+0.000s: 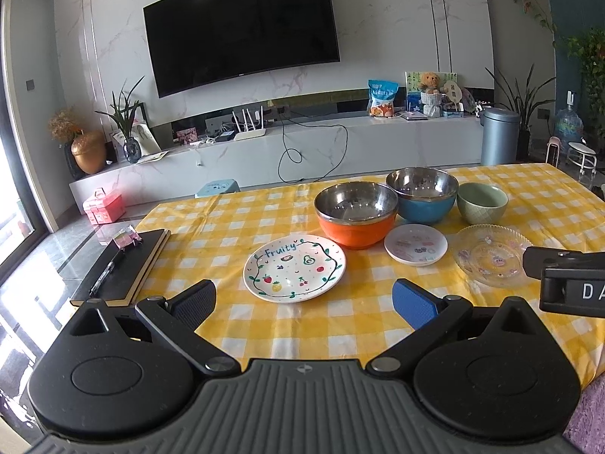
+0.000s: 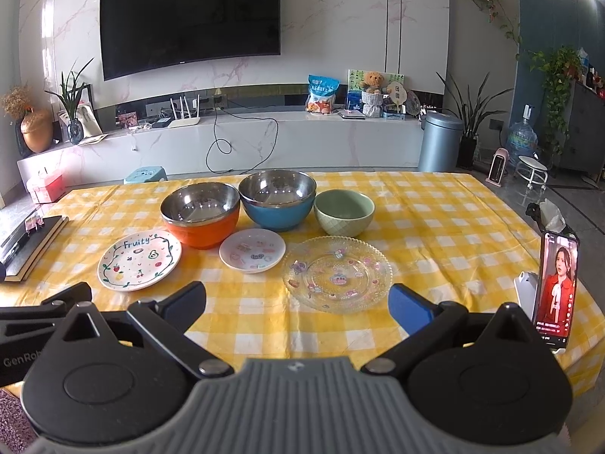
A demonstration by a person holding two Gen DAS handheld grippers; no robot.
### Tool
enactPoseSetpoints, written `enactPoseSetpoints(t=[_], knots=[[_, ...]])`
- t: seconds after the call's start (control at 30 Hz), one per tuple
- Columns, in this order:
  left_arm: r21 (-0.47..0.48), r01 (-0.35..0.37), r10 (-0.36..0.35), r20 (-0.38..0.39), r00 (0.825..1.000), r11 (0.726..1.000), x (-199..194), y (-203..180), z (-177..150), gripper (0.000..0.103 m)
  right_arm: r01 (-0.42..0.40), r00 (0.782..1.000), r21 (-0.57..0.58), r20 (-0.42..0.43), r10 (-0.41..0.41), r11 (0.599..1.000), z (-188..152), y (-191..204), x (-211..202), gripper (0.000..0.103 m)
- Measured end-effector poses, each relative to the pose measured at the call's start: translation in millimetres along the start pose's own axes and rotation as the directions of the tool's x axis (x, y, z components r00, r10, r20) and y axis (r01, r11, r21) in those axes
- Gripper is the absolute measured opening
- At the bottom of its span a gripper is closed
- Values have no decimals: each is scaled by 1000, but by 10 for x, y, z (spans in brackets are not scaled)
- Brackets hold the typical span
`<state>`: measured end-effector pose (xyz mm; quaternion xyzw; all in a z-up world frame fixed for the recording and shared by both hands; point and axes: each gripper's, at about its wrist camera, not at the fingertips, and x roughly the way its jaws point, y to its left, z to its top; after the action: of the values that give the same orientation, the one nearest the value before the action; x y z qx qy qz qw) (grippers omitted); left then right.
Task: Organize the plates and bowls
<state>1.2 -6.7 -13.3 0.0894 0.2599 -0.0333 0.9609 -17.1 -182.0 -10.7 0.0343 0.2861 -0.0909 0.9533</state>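
On the yellow checked table stand an orange bowl [image 1: 355, 212] [image 2: 202, 213], a blue bowl [image 1: 422, 195] [image 2: 278, 199] and a green bowl [image 1: 481, 202] [image 2: 343, 212] in a row. In front lie a white "Fruity" plate [image 1: 294, 267] [image 2: 140, 259], a small pink plate [image 1: 415, 244] [image 2: 252, 250] and a clear glass plate [image 1: 491, 253] [image 2: 337, 273]. My left gripper [image 1: 304, 300] is open and empty just before the Fruity plate. My right gripper [image 2: 297, 302] is open and empty just before the glass plate.
A black notebook with a pen [image 1: 123, 268] [image 2: 32, 240] lies at the table's left edge. A phone on a stand [image 2: 555, 291] stands at the right edge. The other gripper shows at the frame's side [image 1: 567, 280] [image 2: 38, 314]. A TV console is behind.
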Motion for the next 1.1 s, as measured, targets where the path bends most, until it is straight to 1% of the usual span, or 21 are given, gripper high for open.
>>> enactPoseSetpoints(t=[1.1], knots=[[0,2,-2,-13,1000,1000,-2,15,-35,103,-3,1000,9,-2,3,1000,-3,-12,6,101]])
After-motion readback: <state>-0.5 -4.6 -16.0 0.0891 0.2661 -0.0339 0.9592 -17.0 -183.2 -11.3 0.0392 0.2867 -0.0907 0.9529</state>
